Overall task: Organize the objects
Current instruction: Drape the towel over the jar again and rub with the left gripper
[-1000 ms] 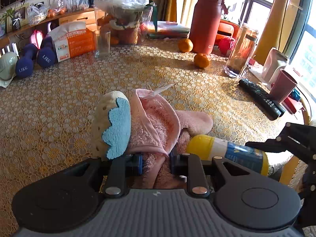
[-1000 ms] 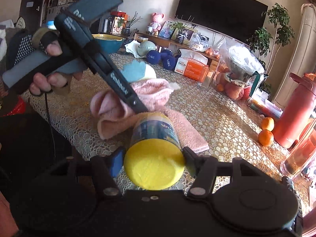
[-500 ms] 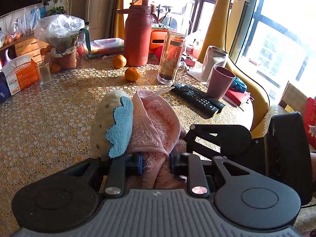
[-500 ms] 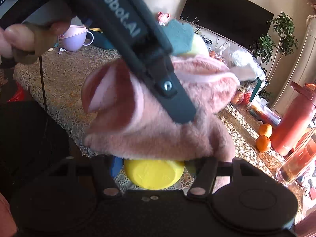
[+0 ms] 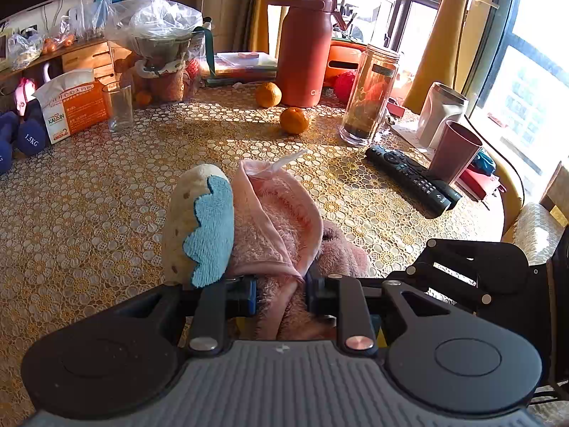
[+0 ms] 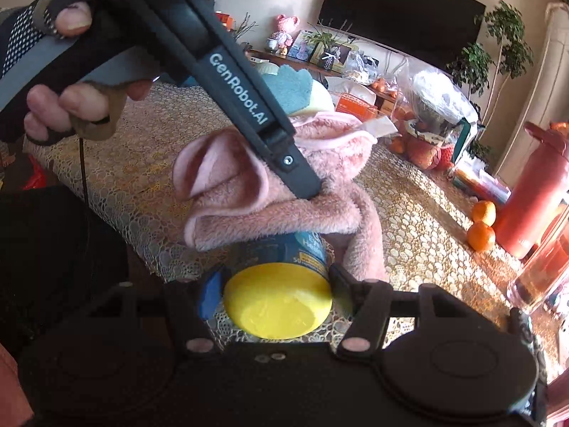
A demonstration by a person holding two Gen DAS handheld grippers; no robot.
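Pink towel (image 5: 281, 235) is pinched by left gripper (image 5: 281, 293) (frame centre); yellow-capped bottle (image 6: 281, 295) is clamped by right gripper (image 6: 274, 293). Towel should be lifted clear before bottle is moved.

Bare bench (image 5: 89, 213) lies open left and centre; far edge is crowded by the glass (image 5: 120, 108), oranges (image 5: 293, 120), flask (image 5: 306, 46), with the remote (image 5: 412, 178) on the right

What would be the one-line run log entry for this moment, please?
left gripper: shut on pink plush cloth, lifted | right gripper: shut on yellow-capped bottle | cloth drapes over bottle
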